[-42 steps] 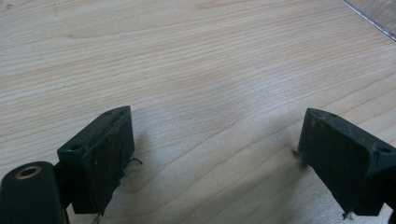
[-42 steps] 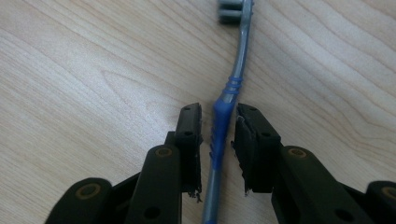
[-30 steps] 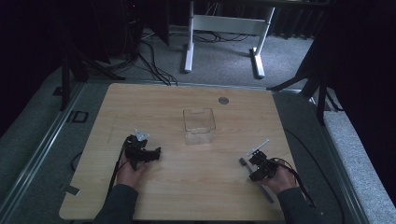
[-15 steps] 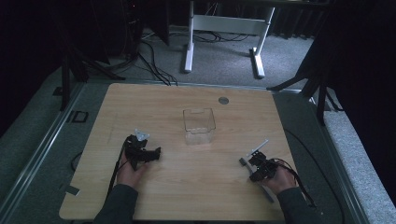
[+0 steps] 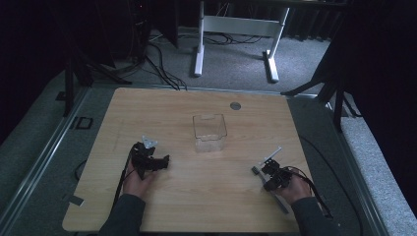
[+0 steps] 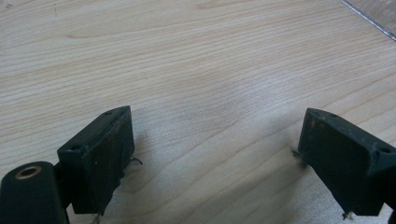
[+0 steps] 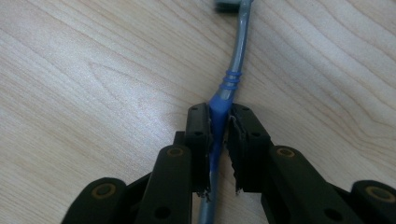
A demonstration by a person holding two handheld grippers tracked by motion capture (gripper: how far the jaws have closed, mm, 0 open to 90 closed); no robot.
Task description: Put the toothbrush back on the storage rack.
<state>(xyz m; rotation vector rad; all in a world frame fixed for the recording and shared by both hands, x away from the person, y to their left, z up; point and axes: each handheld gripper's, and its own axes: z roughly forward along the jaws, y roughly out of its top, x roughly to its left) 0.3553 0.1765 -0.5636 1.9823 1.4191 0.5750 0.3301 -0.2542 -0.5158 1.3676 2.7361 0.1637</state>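
Fingers of our right gripper (image 7: 219,135) had just closed on the toothbrush (image 7: 223,100) handle; left gripper (image 6: 219,154) gaped empty (lift level toward the clear box (image 5: 209,132)).

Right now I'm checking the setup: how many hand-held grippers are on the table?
2. The left hand-held gripper rests near the table's left front, open and empty. The right hand-held gripper is near the right front, clamped on a blue-grey toothbrush.

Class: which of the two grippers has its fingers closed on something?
The right gripper: its fingers have just closed on a blue toothbrush. The left gripper's fingers stand apart.
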